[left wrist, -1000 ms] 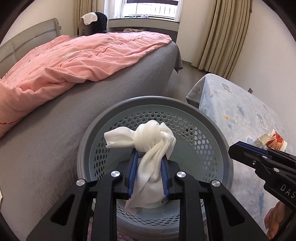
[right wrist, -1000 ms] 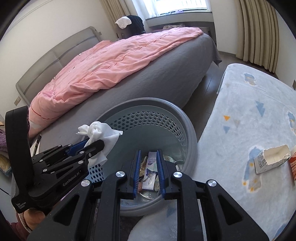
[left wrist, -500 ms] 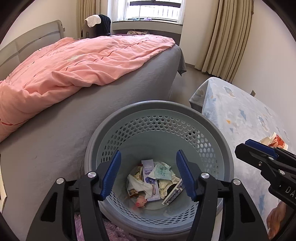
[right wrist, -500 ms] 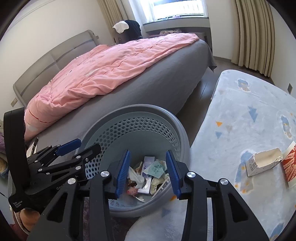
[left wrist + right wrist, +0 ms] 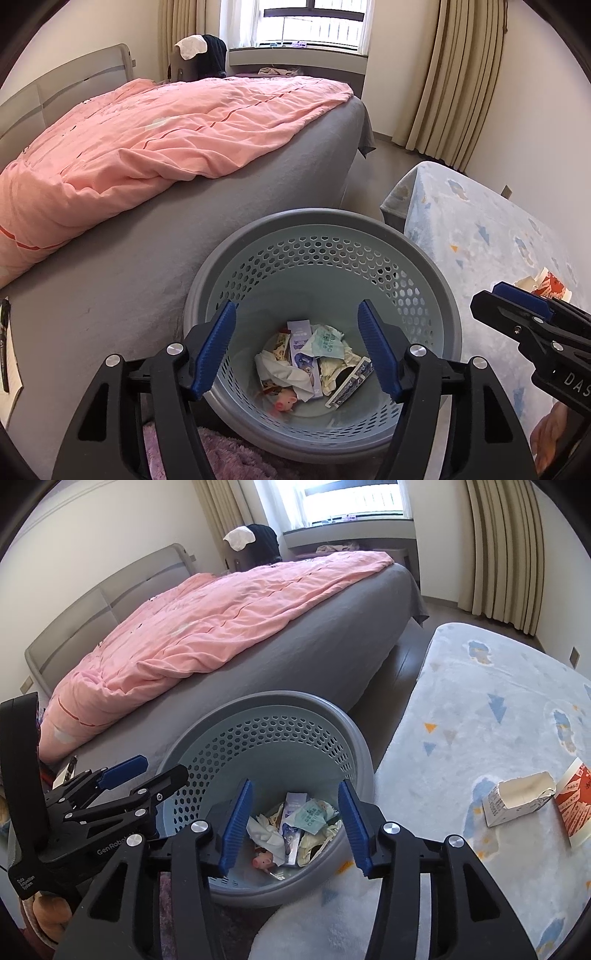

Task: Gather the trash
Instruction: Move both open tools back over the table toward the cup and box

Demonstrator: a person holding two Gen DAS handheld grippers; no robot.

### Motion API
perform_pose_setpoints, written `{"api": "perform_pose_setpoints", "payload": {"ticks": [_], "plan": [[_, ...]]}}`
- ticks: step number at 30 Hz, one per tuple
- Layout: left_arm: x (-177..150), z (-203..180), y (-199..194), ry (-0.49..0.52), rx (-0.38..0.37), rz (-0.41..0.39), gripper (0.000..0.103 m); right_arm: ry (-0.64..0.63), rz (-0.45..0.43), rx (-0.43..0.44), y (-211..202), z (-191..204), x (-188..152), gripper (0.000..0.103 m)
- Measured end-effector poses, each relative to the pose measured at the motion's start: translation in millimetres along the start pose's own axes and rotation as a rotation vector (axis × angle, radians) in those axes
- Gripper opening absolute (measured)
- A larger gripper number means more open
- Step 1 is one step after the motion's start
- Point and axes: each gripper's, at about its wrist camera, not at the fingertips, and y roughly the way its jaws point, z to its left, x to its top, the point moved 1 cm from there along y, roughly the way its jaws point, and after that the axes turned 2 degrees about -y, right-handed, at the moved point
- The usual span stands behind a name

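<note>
The crumpled white tissue (image 5: 284,373) has dropped from the left gripper (image 5: 299,347) and is lying in the round grey perforated plastic basket (image 5: 436,280) (among wrappers); both the left and right gripper (image 5: 295,821) have just been opening, empty.

We see a pink duvet (image 5: 177,140) spread over the grey bed (image 5: 229,218) at ten o'clock, beige curtains (image 5: 458,81) at one o'clock (drawn aside), and a pale blue rug (image 5: 491,716) at three o'clock.
</note>
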Motion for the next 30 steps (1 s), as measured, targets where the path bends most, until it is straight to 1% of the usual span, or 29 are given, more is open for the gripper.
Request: {"api": "perform_pose_setpoints", "payload": {"ticks": [5, 9, 14, 20, 23, 30], "plan": [[-0.5, -0.8, -10.3, -0.007, -0.003, -0.015, 0.067, 0.004, -0.002, -0.007, -6.6, 0.2, -4.3, 0.050], [-3.1, -6.0, -17.6, -0.001, -0.008, -0.022, 0.068, 0.013, -0.013, -0.018, -15.1, -2.4, -8.6, 0.055], [-8.0, -17.0, -25.3, 0.009, -0.031, -0.027, 0.069, 0.034, -0.021, -0.044, -25.7, -12.1, -16.4, 0.057], [-15.1, -37.1, -34.2, 0.039, -0.054, -0.030, 0.069, 0.074, -0.032, -0.075, -42.6, -30.5, -30.1, 0.059], [-17.9, -47.9, -38.8, 0.054, -0.067, -0.032, 0.069, 0.097, -0.044, -0.093, -53.7, -42.1, -37.9, 0.062], [-21.5, -77.3, -44.0, 0.072, -0.105, -0.035, 0.069, 0.155, -0.083, -0.156, -85.2, -77.4, -53.3, 0.066]]}}
